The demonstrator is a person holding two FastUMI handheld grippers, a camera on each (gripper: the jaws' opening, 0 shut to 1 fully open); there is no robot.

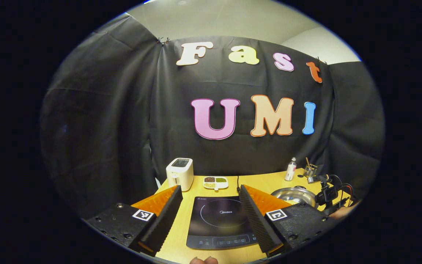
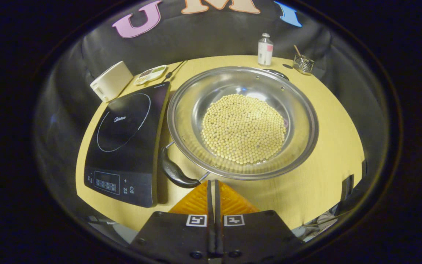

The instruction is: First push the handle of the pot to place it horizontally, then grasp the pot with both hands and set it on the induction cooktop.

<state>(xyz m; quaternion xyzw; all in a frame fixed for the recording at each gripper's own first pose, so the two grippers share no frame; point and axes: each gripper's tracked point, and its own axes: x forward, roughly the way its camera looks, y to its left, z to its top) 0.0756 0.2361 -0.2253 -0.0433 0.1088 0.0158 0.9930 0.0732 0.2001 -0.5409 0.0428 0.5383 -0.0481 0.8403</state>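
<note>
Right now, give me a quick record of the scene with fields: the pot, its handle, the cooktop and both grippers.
pot: steel pot with pale beans, on the table right of the cooktop
handle: black handle at the near left rim, just ahead of the right gripper
cooktop: induction cooktop, nothing on it
left gripper: left gripper open, above the cooktop
right gripper: right gripper shut, empty

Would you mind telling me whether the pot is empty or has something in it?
Not empty: in the right gripper view the pot holds a layer of pale beans covering its bottom.
</note>
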